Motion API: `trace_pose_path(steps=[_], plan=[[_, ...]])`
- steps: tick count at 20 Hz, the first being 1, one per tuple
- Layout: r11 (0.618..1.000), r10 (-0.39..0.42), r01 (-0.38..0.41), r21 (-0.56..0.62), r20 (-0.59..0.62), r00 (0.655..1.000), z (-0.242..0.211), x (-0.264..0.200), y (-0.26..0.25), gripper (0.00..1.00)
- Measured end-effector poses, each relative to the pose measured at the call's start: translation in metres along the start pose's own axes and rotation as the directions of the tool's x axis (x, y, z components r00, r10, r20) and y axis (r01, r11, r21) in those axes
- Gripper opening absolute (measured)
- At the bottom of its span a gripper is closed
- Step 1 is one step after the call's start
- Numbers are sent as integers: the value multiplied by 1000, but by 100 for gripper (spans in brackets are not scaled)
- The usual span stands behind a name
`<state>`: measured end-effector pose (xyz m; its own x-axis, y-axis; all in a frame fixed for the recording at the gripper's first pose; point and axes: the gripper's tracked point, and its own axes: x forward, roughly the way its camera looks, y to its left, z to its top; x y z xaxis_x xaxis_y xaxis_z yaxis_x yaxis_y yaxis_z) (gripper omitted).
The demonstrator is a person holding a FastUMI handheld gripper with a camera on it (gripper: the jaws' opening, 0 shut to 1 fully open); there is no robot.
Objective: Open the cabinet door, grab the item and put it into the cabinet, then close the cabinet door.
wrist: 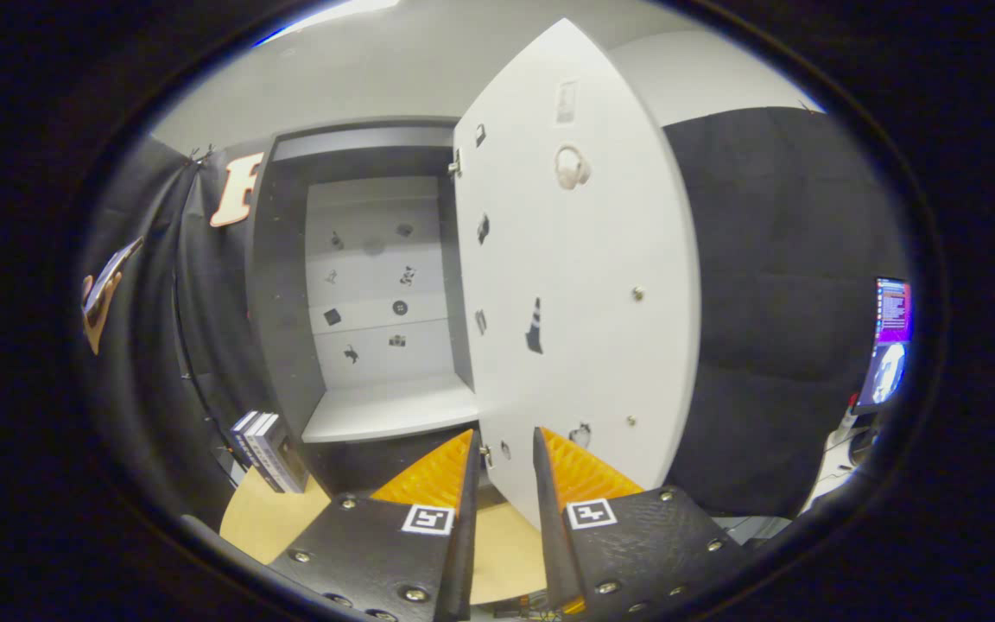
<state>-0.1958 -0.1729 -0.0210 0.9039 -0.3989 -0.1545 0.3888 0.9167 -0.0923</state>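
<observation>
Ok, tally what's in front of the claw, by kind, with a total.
Cabinet: 1
Cabinet door, swung open: 1
Group of books: 1
Wooden table: 1
Claw, open, fingers empty, door's lower corner just ahead: 1
Total: 5

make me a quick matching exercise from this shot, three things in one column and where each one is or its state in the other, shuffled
1. cabinet door
2. books
3. gripper

A. standing on the tabletop beside the cabinet
B. swung open, inner face showing
C. fingers apart, holding nothing, at the door's lower edge

Pairs: 1-B, 2-A, 3-C
</observation>
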Motion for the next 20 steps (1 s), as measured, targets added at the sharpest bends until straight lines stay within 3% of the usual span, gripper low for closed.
trace_pose_path(steps=[5,9,14,20], plan=[[996,84,-86,-7,-96,992,-51,30,34,34],[992,119,-127,-21,-217,969,-111,53,48,49],[982,147,-181,-46,-413,899,-206,61,61,100],[978,114,-192,-76,-575,810,-310,68,61,100]])
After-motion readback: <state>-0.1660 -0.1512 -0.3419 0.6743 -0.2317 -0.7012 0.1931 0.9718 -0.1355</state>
